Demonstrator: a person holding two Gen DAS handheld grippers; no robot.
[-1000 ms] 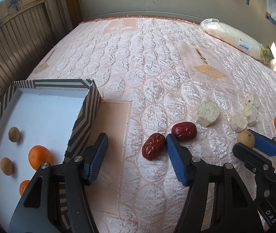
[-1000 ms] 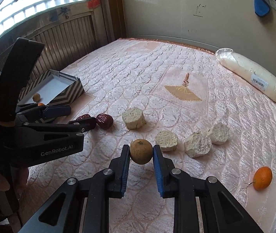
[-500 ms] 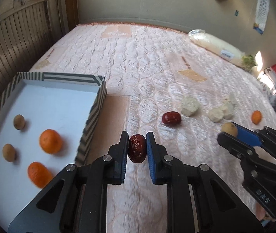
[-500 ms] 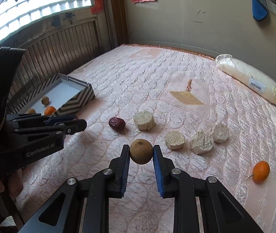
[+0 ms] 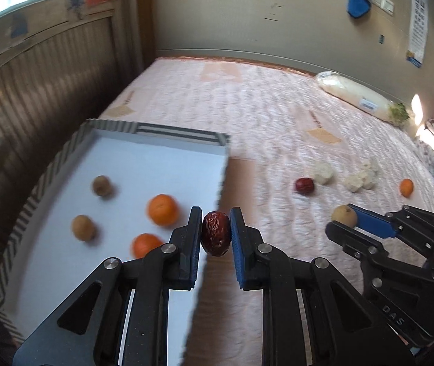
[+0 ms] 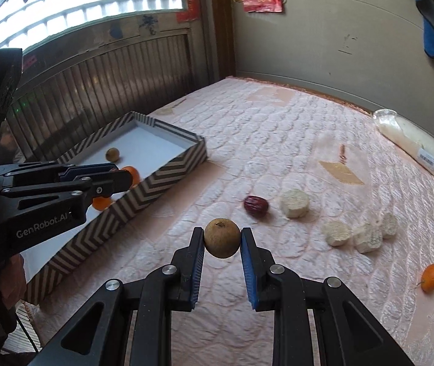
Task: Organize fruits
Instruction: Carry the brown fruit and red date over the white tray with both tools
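Note:
My left gripper (image 5: pixel 216 233) is shut on a red date (image 5: pixel 215 233) and holds it in the air over the right wall of the striped box (image 5: pixel 156 129). The box holds two oranges (image 5: pixel 162 209) and two brown longans (image 5: pixel 102 185). My right gripper (image 6: pixel 221 239) is shut on a brown longan (image 6: pixel 222 238), raised above the bedspread to the right of the box (image 6: pixel 156 170). A second red date (image 6: pixel 256 205) and a small orange (image 6: pixel 431 277) lie on the bedspread.
Several pale rough chunks (image 6: pixel 294 202) lie in a row beside the loose date. A long white bagged roll (image 6: pixel 415 149) lies at the far right edge of the bed. A slatted wooden wall (image 6: pixel 95 82) runs behind the box.
My left gripper closed on one red date, lifted it and carried it left to the box wall. My right gripper rose and moved left, still holding the longan.

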